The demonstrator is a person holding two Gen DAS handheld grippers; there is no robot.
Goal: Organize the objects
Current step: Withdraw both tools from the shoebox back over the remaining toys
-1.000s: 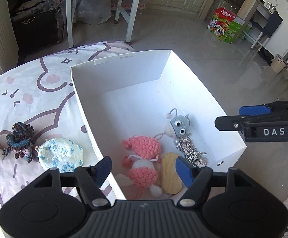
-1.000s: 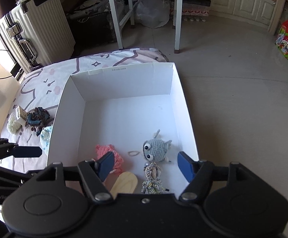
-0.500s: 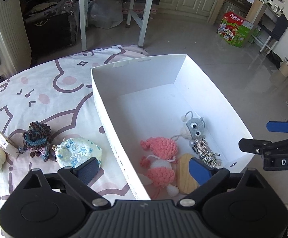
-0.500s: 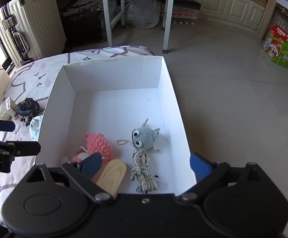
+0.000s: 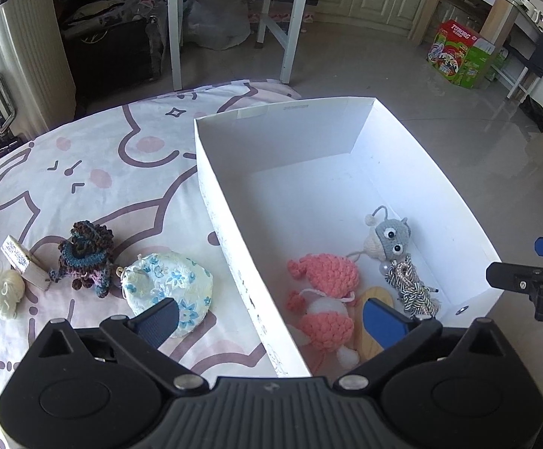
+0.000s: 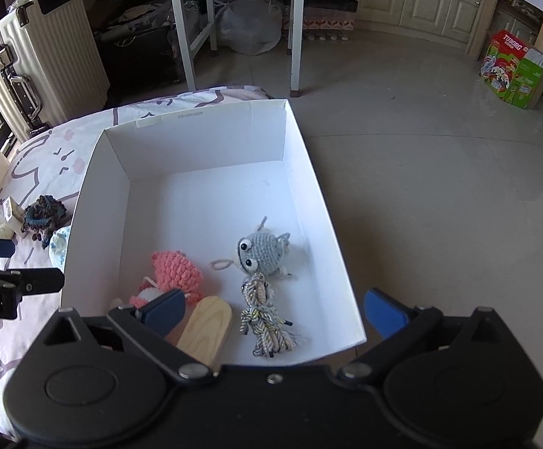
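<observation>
A white box (image 5: 271, 142) (image 6: 196, 138) sits on a patterned cover. Inside lie a pink crochet toy (image 5: 327, 273) (image 6: 176, 267), a grey crochet toy (image 5: 389, 239) (image 6: 262, 249), a rope tassel (image 5: 412, 288) (image 6: 266, 318) and a wooden piece (image 5: 369, 340) (image 6: 208, 325). Left of the box lie a floral pouch (image 5: 170, 284), a dark crochet piece (image 5: 84, 254), a small labelled block (image 5: 20, 262) and a cream yarn ball (image 5: 3, 292). My left gripper (image 5: 269, 318) straddles the box's left wall, jaws opening, nothing between them. My right gripper (image 6: 273, 310) hovers over the box's near right corner, jaws opening, nothing held.
The cover (image 5: 103, 172) ends just beyond the box, with grey floor (image 6: 440, 187) to the right. A ribbed suitcase (image 6: 39, 63) stands at the back left, white chair legs (image 6: 294, 37) behind the box, a colourful carton (image 6: 515, 71) at the far right.
Both grippers' jaws have spread wide apart. The left view has swung left, so more of the cover and the items on it show. The objects in the box have not moved.
</observation>
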